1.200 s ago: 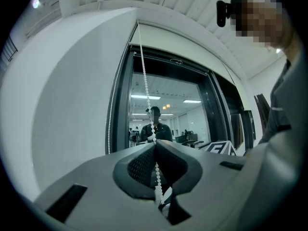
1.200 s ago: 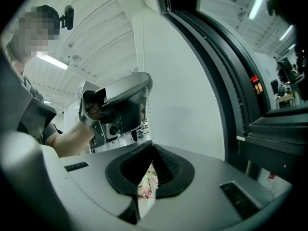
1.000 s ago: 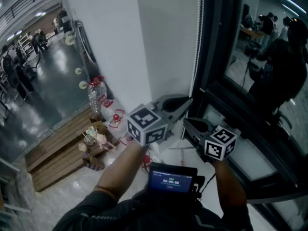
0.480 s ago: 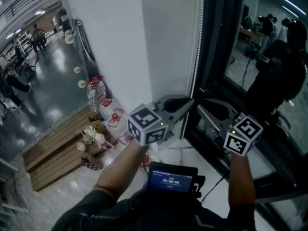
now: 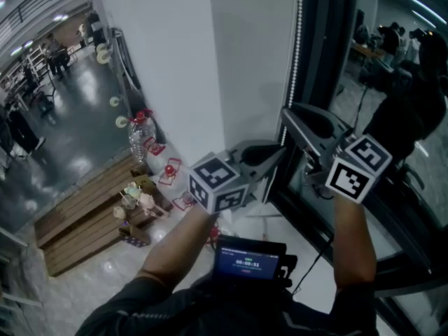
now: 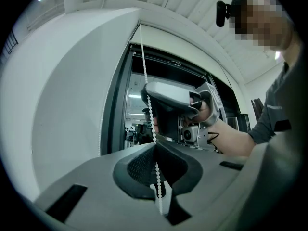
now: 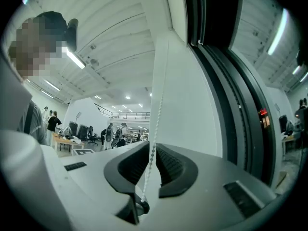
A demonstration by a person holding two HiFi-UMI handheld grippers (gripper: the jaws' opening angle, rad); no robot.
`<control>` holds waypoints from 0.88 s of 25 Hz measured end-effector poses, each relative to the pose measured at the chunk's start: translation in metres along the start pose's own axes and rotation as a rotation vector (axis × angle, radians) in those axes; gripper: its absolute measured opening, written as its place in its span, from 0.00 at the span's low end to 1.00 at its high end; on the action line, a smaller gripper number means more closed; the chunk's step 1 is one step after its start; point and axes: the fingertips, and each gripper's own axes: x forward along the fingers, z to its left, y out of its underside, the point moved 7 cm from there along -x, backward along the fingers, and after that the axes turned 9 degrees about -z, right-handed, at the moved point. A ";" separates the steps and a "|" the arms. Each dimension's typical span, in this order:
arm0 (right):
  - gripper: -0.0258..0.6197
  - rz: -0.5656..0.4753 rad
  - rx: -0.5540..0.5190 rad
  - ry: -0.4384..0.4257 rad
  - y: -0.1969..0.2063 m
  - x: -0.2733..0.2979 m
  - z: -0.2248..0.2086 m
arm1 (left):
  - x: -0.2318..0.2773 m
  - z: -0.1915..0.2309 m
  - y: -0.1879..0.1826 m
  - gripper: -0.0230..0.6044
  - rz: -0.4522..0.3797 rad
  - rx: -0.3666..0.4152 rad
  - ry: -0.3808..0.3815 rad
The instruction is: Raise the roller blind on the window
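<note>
Hall floor: glossy grey floor (image 5: 66, 135) at the far left of the head view, well below the person, with small figures of people (image 5: 17, 124) standing on it.
Bottle: a clear water bottle (image 5: 139, 140) with a red cap, upright at the foot of the wall.
Planks: pale wooden boards (image 5: 80, 219) lying flat near the bottle, with small cups clustered on their right end.
Wall: a white wall (image 5: 175, 61) fills the middle – it ends at the window's dark edge.
Screen: a small lit display (image 5: 248, 261) sits low, between the two forearms.
Left gripper: the left gripper (image 5: 280, 152) points about level at the window edge. Its own view shows the jaws pressed together on the cord, pinching it.
Bead chain: the white bead chain (image 5: 297, 47) hangs straight down along the seam between wall and frame, passing through both grippers. The blind's fabric cannot be made out in any view.
Right gripper: the right gripper (image 5: 288, 117) is higher on the same chain, just above the left one. Its jaws have just been closing and stand narrowly apart, with the chain running through the gap – the pads do not press on it.
Window frame: a black frame (image 5: 325, 54) just right of the chain.
Glass: the dark pane (image 5: 392, 82) reflects the person and a lit room.
</note>
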 end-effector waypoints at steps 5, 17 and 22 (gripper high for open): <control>0.04 -0.015 0.017 0.018 0.005 0.004 -0.003 | -0.002 0.005 0.001 0.04 -0.002 -0.001 -0.019; 0.04 0.033 0.038 0.026 0.034 0.001 -0.007 | -0.001 0.011 0.027 0.04 0.041 -0.036 -0.031; 0.04 0.035 0.066 0.035 0.048 -0.003 -0.007 | -0.005 0.012 0.039 0.04 0.063 -0.056 -0.028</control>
